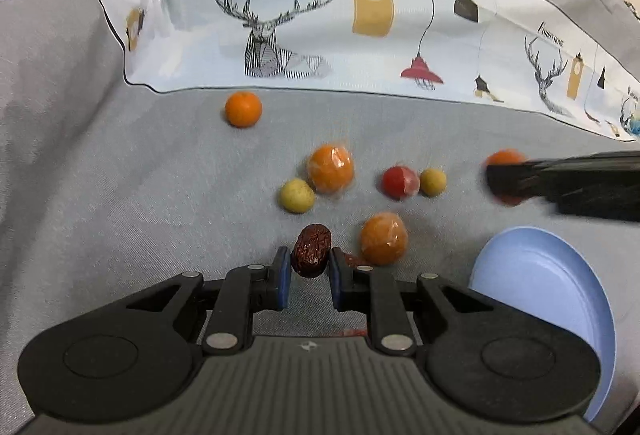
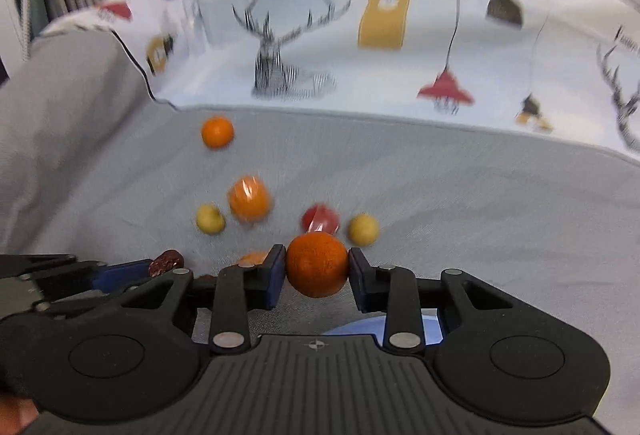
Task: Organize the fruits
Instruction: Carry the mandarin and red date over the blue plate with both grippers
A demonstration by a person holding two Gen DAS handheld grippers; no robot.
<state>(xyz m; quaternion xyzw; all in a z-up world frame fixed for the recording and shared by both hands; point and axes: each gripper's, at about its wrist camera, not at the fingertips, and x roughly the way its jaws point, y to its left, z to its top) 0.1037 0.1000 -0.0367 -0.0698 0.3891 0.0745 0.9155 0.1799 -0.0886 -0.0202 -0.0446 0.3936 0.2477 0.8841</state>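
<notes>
Gripped date, five oranges

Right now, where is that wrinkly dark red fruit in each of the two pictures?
Left wrist view: the dark red date sits low in the middle, pinched between the blue pads of the left gripper.
Right wrist view: only its tip shows at the lower left, in the same gripper seen from the side.
Shared landmark: the lone orange fruit nearest the deer-print cloth.
</notes>
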